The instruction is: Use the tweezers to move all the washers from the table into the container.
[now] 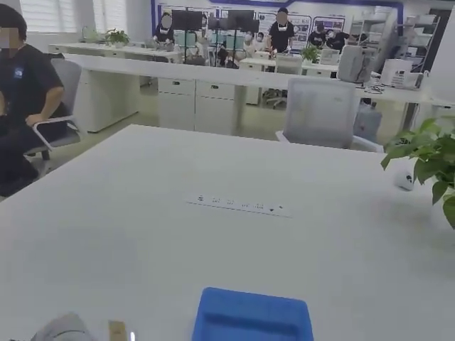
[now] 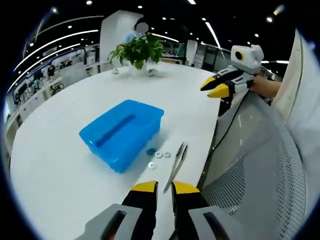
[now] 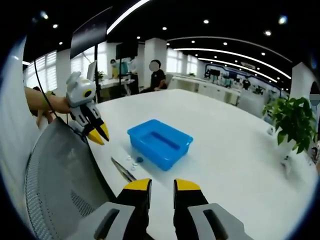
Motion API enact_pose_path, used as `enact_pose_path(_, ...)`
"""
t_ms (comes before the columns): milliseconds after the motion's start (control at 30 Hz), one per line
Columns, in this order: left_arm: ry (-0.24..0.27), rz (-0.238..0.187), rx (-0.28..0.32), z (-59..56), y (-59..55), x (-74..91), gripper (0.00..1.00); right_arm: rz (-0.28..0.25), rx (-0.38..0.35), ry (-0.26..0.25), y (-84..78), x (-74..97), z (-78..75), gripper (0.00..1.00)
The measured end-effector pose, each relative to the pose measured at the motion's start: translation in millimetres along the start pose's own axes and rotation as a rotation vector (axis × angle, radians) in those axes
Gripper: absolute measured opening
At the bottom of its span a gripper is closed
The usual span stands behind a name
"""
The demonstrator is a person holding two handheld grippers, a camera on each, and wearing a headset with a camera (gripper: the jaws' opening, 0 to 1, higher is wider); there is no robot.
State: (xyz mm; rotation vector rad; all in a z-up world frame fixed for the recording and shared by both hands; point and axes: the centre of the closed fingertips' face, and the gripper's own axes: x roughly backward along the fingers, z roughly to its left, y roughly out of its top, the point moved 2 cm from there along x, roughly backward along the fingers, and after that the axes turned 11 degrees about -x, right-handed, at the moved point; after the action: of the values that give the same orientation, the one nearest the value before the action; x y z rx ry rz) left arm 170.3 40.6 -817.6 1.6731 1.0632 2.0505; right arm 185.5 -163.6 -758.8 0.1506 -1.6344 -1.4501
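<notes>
Both empty: your left hand-held gripper (image 2: pixel 165 189) and right hand-held gripper (image 3: pixel 162 186) sit slightly spread; tweezers (image 2: pixel 177 159) lie beside washers (image 2: pixel 159 155), near container (image 2: pixel 122 131), likely for short carries.

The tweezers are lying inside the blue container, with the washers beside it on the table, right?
No. The tweezers lie on the table next to the washers, outside the blue container, as the left gripper view shows.
</notes>
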Motion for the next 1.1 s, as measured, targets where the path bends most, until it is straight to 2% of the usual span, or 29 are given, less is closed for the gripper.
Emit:
enact_pose_path(33,-0.010,0.015,-0.015,-0.5,-1.0,-2.7,0.08,-0.004,-0.004,0.001,0.7,0.0,0.5,0.16)
enact_pose_path(100,-0.032,0.022,-0.007,-1.2,-0.6,-9.9,0.09,-0.006,-0.009,0.007,1.4,0.4,2.2,0.15)
enact_pose_path(233,-0.072,0.099,-0.059,-2.4,-8.6,-21.8,0.09,-0.021,-0.028,0.006,2.9,1.0,3.0,0.15)
enact_pose_path(400,-0.100,0.136,-0.064,-2.0,-11.4,-35.3,0.08,-0.022,-0.038,0.007,1.7,0.8,5.0,0.15)
enact_pose_path(533,-0.109,0.181,-0.126,-1.9,-13.7,-40.7,0.05,-0.027,-0.047,0.010,1.6,0.5,6.5,0.15)
enact_pose_path(867,-0.114,0.227,-0.257,-1.4,-17.5,-44.6,0.03,-0.032,-0.050,0.015,3.7,-2.1,8.6,0.15)
enact_pose_path(1100,-0.107,0.237,-0.313,-3.0,-16.7,-45.1,0.00,-0.027,-0.046,0.023,4.6,-5.2,10.9,0.18)
